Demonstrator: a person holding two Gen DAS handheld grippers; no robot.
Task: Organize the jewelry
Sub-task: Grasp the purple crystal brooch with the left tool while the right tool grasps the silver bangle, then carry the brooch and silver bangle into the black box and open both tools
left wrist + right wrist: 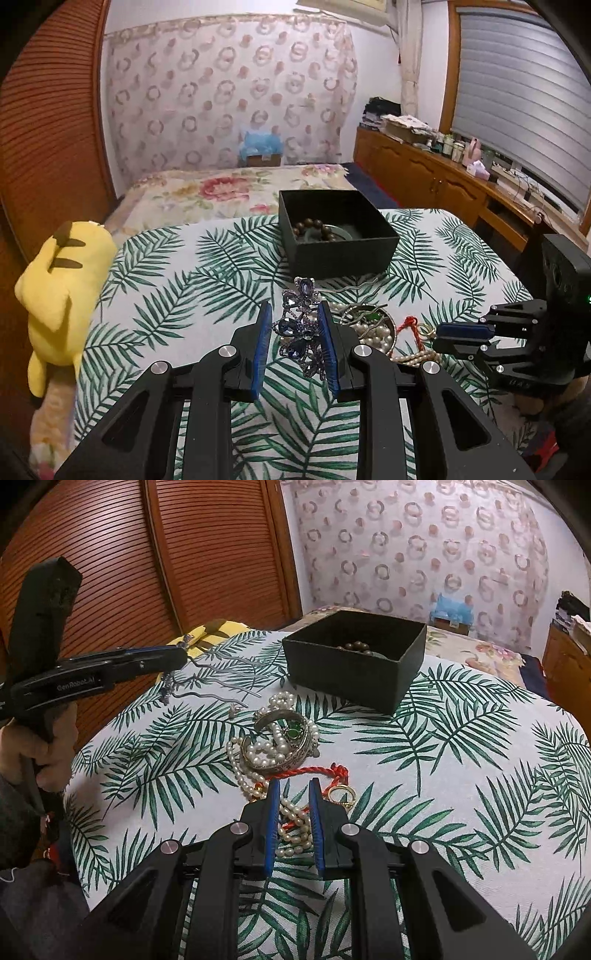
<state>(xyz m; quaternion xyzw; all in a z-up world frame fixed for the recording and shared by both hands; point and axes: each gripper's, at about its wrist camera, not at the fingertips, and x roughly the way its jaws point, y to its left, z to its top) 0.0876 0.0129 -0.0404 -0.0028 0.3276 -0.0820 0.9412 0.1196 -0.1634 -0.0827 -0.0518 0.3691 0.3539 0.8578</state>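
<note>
The left gripper (295,345) is clamped on a blue rhinestone hair ornament (301,332), lifted above the leaf-print cushion (177,295). The right gripper (294,821) sits narrowly parted around a white pearl necklace (291,827) and red cord (314,771) near the cushion's middle; whether it grips, I cannot tell. A black square box (354,672) holding brown beads (314,227) stands at the far edge.

Left gripper (295,341) points down at a slant, its blue-padded fingers (261,350) partly closed and clamped on a blue rhinestone hair ornament (299,332), lifted. A bare hand (35,753) grips its handle. Right gripper (293,821) also tilts down, fingers (272,827) narrowly apart around a white pearl strand (291,823); actual pinch unclear.
</note>
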